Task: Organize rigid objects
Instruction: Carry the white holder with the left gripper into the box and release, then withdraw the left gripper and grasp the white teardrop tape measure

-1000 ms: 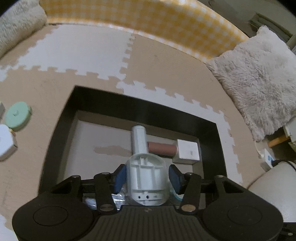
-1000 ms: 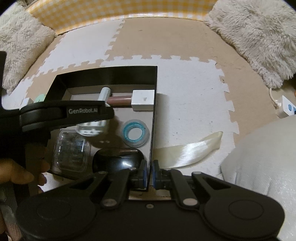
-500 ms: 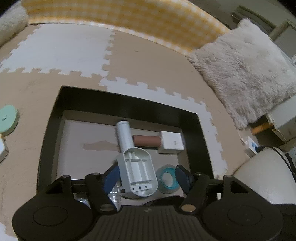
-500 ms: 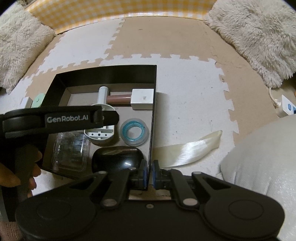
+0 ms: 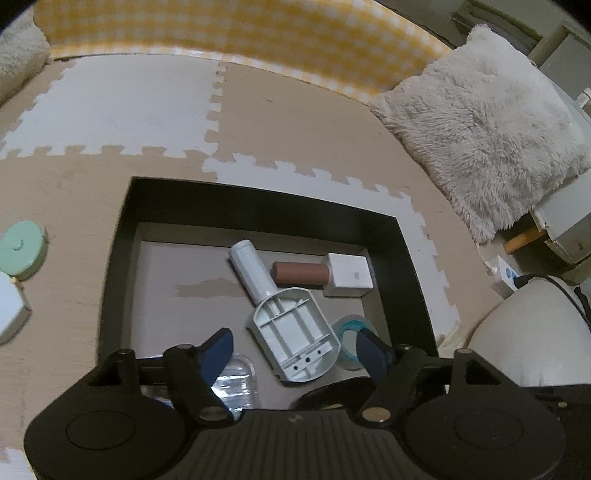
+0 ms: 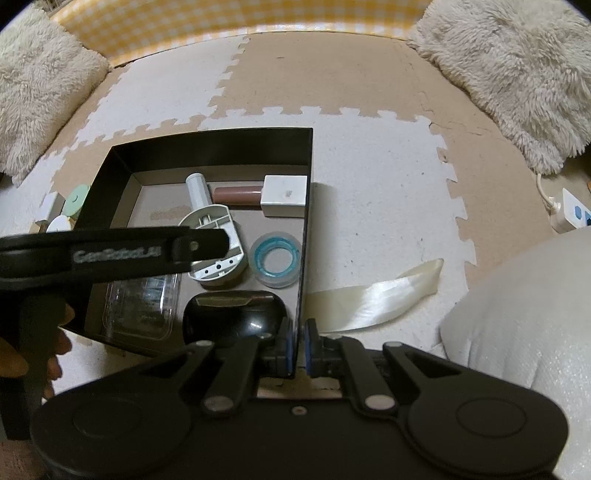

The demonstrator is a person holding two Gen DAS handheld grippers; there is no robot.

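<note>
Right gripper (image 6: 299, 345), nearest the lens: blue pads pressed together on the right-hand wall of the black box (image 6: 303, 236), pinching its thin edge at the near corner.

Left gripper (image 5: 293, 349): jaws opening, blue pads spread wide above the box. The white plastic handle piece (image 5: 291, 332) lies between them but clear of both pads, resting on the box floor, hollow ribbed side up, tube end pointing away and to the left. From the right wrist view the left gripper's black body crosses over the box's left half, with a hand (image 6: 22, 354) on its grip at the left edge.

Inside the box, near end: a glossy black rounded case (image 6: 232, 314) just beside the pinched wall; a clear plastic container (image 6: 142, 306) to its left, partly under the left gripper. Middle: a roll of tape with a teal inner ring (image 6: 275, 260), lying flat near the right wall, just beside the handle piece. Far end: a brown cylinder (image 5: 301, 273) on its side, one end against a white cube (image 5: 349, 275) in the far right corner.

Outside the box: a pale ribbon strip (image 6: 373, 295) on the foam puzzle mat (image 6: 369, 166) to the right; a mint green disc (image 5: 22, 251) and a white block (image 5: 9, 310) to the left. Beyond: fluffy cushions (image 5: 480, 122) and a yellow checked border (image 5: 240, 33).
</note>
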